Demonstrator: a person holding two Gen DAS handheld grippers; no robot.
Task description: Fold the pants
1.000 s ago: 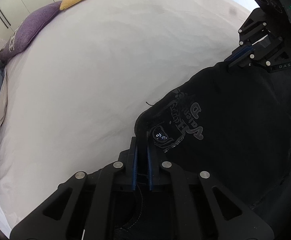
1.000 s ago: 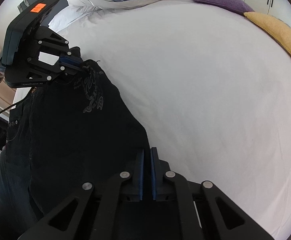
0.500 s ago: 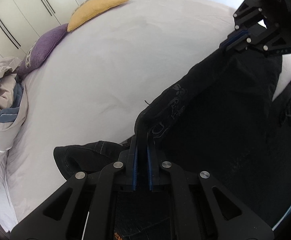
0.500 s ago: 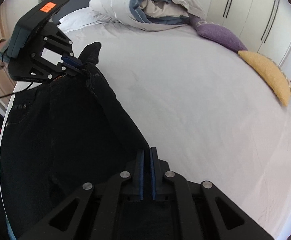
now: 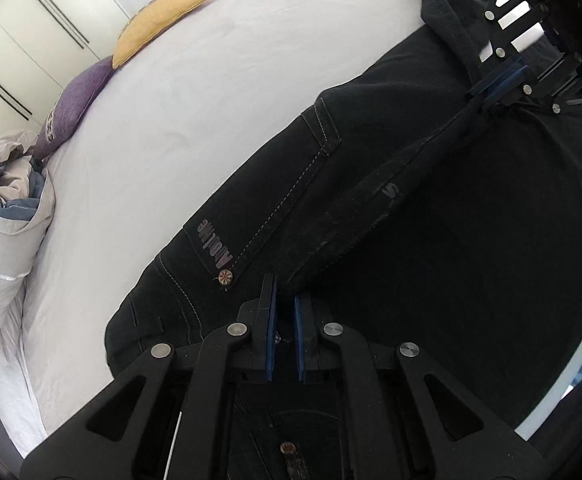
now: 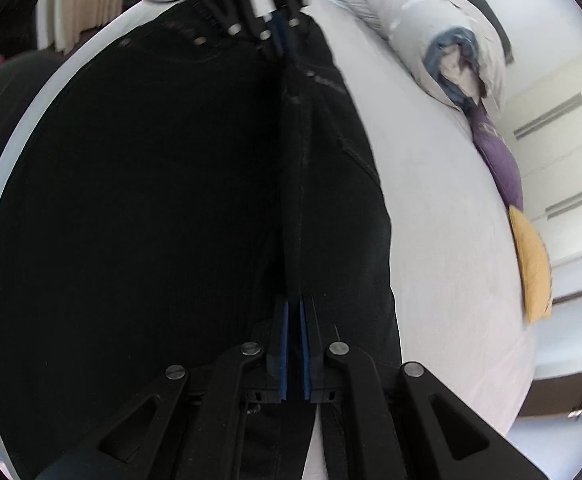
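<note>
Black denim pants [image 5: 431, 216] lie spread over the white bed [image 5: 195, 112], one layer folded back over the waist end with its stitched pocket and small rivet. My left gripper [image 5: 284, 312] is shut on a doubled edge of the pants, blue pads pinching the cloth. My right gripper [image 6: 294, 312] is shut on the same taut fold at its other end. In the left wrist view the right gripper [image 5: 503, 80] shows at top right; in the right wrist view the left gripper [image 6: 279, 36] shows at the top. The pants [image 6: 171, 208] fill the left of that view.
A rolled white and blue duvet [image 5: 7, 216] lies at the bed's head, with a purple pillow [image 5: 75, 104] and a yellow pillow [image 5: 159, 20] beside it. White wardrobe doors [image 6: 563, 152] stand beyond the bed. The bed's near edge [image 6: 15, 148] runs just past the pants.
Both grippers carried the pinched pants edge across the bed, laying that layer over the waist end. The right gripper rolled strongly; the bedding and pillows shifted sideways in both views.
</note>
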